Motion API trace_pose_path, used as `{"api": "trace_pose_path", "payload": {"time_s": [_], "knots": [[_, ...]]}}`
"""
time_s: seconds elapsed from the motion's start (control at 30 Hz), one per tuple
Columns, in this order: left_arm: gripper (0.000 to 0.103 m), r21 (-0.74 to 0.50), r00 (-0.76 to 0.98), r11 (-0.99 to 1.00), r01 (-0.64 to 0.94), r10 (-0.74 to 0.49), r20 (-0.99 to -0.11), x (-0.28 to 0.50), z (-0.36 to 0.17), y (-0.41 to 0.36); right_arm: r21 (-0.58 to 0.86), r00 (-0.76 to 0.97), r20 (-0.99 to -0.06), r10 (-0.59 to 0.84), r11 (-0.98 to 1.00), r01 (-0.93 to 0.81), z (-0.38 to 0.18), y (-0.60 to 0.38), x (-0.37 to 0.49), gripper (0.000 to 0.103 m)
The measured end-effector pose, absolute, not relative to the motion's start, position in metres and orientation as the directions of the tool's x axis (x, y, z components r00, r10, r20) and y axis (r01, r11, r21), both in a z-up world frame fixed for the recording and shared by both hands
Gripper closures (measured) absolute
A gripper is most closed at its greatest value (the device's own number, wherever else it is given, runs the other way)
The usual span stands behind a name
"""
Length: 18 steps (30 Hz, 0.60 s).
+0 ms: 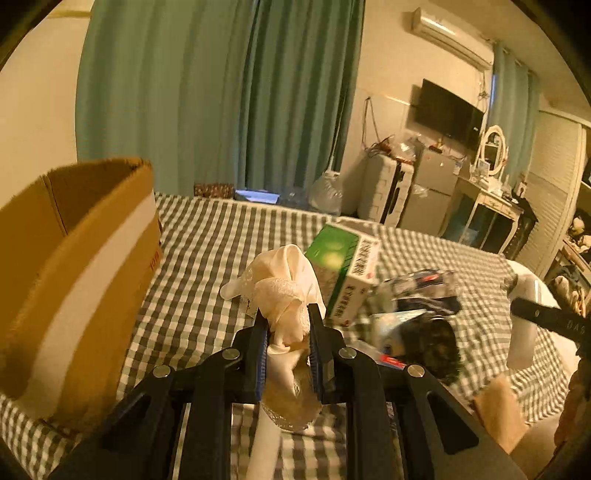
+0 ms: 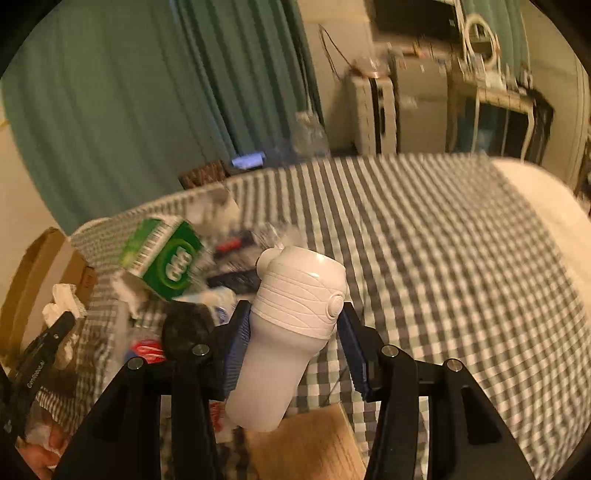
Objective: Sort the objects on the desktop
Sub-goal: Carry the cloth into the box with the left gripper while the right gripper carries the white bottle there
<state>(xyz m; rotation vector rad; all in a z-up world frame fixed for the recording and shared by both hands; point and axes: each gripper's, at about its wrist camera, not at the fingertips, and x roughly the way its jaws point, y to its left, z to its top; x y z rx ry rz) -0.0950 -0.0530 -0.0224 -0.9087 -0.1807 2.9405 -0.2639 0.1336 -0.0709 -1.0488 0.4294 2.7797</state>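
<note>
A cream lace-trimmed cloth (image 1: 284, 295) is clamped between the blue pads of the left hand-held gripper (image 1: 286, 321), bunched above the jaws and hanging below them, lifted clear of the checked bedcover (image 1: 207, 240). A white bottle (image 2: 291, 332) with a ribbed cap is clamped across its upper body by the right hand-held gripper (image 2: 295, 325), tilted, its base lower left, held off the cover.

Both grippers are angled downward over the bed.

Just beyond the cloth a green-and-white carton (image 1: 345, 266) is seen lying tilted, with a blurred heap of packets (image 1: 417, 295) and a dark fuzzy item (image 1: 439, 347) to its right. An open cardboard box (image 1: 74, 277) is stood on the cover at left.

Left wrist view only: the box interior, a wall television (image 1: 447, 110), an air conditioner (image 1: 450, 33), a white dressing table with mirror (image 1: 493, 177); the bottle and part of the right gripper are caught at the right edge.

Right wrist view only: the wide bare stretch of cover to the right, a wooden surface (image 2: 306, 443) below the bottle, and the left gripper with its cloth at the left edge. Green curtains (image 2: 110, 92) are recorded in both.
</note>
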Motion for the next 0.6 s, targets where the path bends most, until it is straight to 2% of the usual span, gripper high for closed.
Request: {"api": "trace_pose_path", "payload": {"time_s": [0.33,0.5,0.6], "knots": [[0.084,-0.146,-0.856,-0.982,-0.123,0.179,-0.485,-0.041,0.076,-0.028,0.304,-0.832,-0.545,-0.106,-0.949,-0.078,0.015,0.089,-0.221,0.056],[0.084,-0.115,-0.841,-0.972,-0.206,0.236,-0.486,-0.035,0.137,-0.044,0.3,-0.835,-0.524,-0.17,-0.954,0.006,0.057,0.056,-0.206,0.056],[0.084,-0.058,-0.843,-0.971,-0.234,0.232,-0.484,-0.033,0.167,-0.066,0.353,-0.826,-0.499,-0.262,-0.932,0.082,0.08,0.031,-0.211,0.056]]}}
